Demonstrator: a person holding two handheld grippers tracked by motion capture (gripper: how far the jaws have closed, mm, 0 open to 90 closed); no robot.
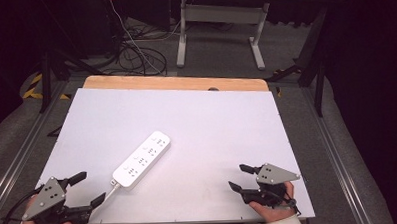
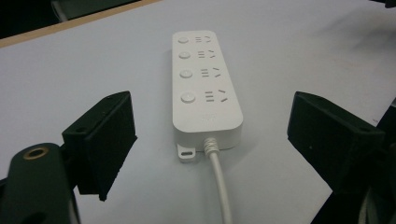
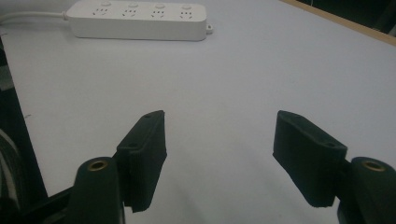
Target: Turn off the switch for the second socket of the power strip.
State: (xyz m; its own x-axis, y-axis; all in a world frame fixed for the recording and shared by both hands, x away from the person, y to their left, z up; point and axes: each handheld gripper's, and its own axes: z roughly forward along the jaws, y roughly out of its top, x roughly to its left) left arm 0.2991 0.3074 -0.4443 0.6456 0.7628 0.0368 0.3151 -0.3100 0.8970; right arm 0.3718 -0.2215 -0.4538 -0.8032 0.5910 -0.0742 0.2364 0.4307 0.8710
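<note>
White four-outlet power strip [image 1: 142, 159] lies diagonal mid-bench [image 1: 196, 117], cord end just ahead of left gripper [image 1: 85, 190]; both grippers' jaws wide open, empty; right gripper [image 1: 240, 177] well apart; cord runs out of frame

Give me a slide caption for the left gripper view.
Left gripper open, aimed at the cord end of a white power strip on the white table.

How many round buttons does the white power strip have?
4. They run in one row along the power strip: nearest its cord, then, and farthest.
</note>
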